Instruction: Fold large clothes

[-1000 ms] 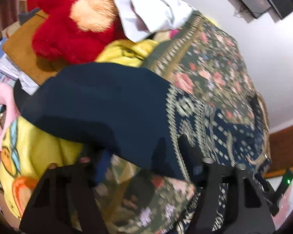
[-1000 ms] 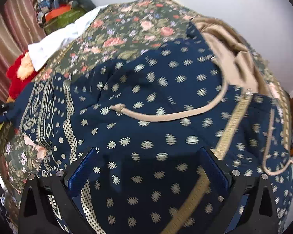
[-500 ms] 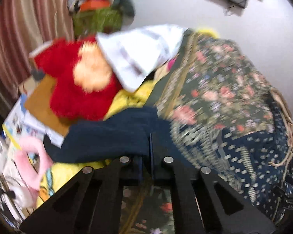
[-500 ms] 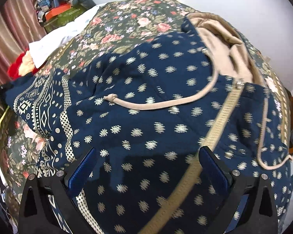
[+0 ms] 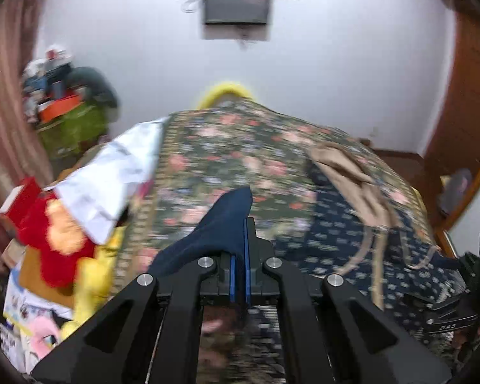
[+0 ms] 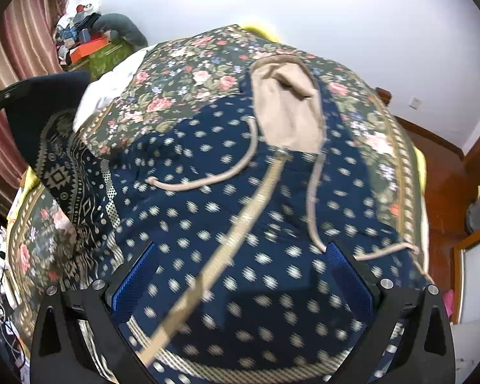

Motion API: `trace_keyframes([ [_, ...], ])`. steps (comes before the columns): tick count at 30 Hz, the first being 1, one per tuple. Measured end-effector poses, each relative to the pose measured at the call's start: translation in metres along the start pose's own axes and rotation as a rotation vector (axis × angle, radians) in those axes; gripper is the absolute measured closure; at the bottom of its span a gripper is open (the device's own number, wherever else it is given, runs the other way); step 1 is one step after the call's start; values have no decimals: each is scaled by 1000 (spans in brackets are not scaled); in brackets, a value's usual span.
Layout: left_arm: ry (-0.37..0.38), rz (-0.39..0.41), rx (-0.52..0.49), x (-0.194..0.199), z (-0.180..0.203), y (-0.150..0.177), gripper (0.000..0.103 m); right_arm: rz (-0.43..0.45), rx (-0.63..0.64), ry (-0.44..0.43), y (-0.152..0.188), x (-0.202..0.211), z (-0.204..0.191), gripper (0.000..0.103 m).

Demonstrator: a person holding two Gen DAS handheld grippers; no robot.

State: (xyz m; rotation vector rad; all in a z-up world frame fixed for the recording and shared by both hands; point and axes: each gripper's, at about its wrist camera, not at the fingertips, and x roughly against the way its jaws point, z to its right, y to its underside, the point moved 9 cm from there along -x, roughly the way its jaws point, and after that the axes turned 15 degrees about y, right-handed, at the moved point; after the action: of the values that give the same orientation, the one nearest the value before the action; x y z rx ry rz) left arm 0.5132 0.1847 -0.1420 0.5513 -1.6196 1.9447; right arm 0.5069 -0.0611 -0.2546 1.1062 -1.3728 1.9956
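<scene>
A navy hoodie [image 6: 224, 211] with pale dots, a tan zip and tan drawstrings lies spread front-up on the floral bedspread [image 6: 182, 73]. Its beige-lined hood [image 6: 288, 112] points toward the far wall. My left gripper [image 5: 239, 233] is shut on the plain navy cuff of the sleeve [image 5: 217, 227], held up above the bed. In the right wrist view that patterned sleeve [image 6: 60, 166] rises at the left edge. My right gripper [image 6: 240, 249] hovers open over the hoodie's lower front; its blue pads [image 6: 134, 275] touch nothing.
A red plush toy [image 5: 48, 240], a white cloth [image 5: 112, 172] and yellow bedding crowd the bed's left side. A cluttered green box [image 6: 92, 48] stands by the striped curtain. A screen [image 5: 236, 3] hangs on the far wall. Wooden floor [image 6: 438, 166] lies to the right.
The left gripper closed on the sleeve cuff, rolled upright and lifted it up over the bed. The right gripper rose a little above the hoodie, still open.
</scene>
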Motion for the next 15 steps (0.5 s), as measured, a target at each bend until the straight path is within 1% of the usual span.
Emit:
trace_keyframes([
  [4,80,-77,-47,-36,57,24,100,-13,-9,4,14,7,25,0],
  [6,127,-137,-67,-59,88,46,100,-18,-20,7,22,12,37,0],
  [8,162,-182,-68,-74,106,65,100,-24,-27,13,30,16,46,0],
  [9,191,-223,-63,-85,118,81,100,-27,-30,16,34,17,50,0],
  [12,238,-308,-46,-104,137,114,100,-36,-41,25,43,20,58,0],
  [15,272,-392,-12,-112,139,145,100,-42,-52,15,48,22,59,0],
])
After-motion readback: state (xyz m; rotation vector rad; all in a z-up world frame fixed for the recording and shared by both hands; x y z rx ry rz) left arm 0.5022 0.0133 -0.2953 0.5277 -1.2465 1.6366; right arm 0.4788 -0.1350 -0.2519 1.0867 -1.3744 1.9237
